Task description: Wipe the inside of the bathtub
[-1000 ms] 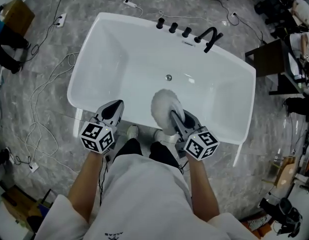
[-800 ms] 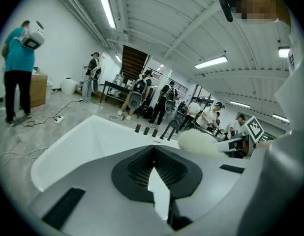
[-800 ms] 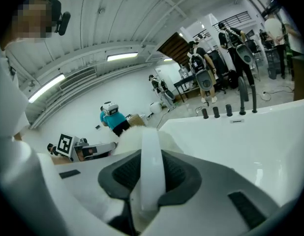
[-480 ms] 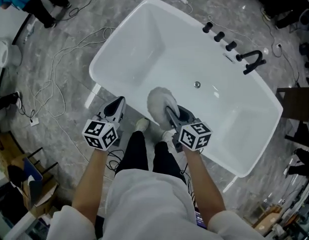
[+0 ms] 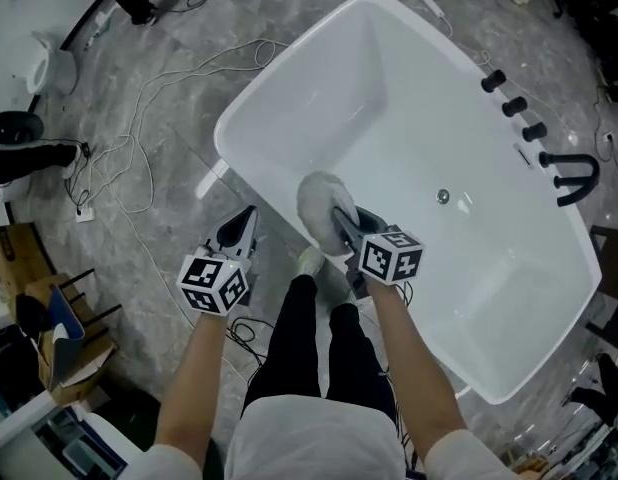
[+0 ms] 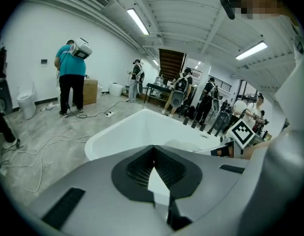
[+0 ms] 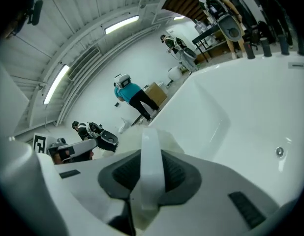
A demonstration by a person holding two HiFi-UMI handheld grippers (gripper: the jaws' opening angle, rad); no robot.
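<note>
The white bathtub (image 5: 289, 83) lies diagonally in the head view, its drain (image 5: 443, 197) at mid-floor. My right gripper (image 5: 344, 223) is shut on the white handle (image 7: 151, 166) of a fluffy white wiping brush (image 5: 319, 200). The brush head hangs over the tub's near rim, just inside the wall. My left gripper (image 5: 241, 226) is outside the tub, over the floor beside the near rim. Its jaws are together with nothing between them. From the left gripper (image 6: 153, 149) I see the bathtub (image 6: 142, 127) ahead and the right gripper's marker cube (image 6: 242, 132).
A black faucet (image 5: 569, 173) and three black knobs (image 5: 514, 106) sit on the tub's far rim. Loose cables (image 5: 139, 138) run over the grey floor at left, with a cardboard box (image 5: 9, 258) nearby. Several people stand in the room, one in a teal shirt (image 6: 71, 75).
The head view has swung, so the tub now lies diagonal. Both grippers have shifted toward the tub's left end. The brush stays in the right gripper at the near rim.
</note>
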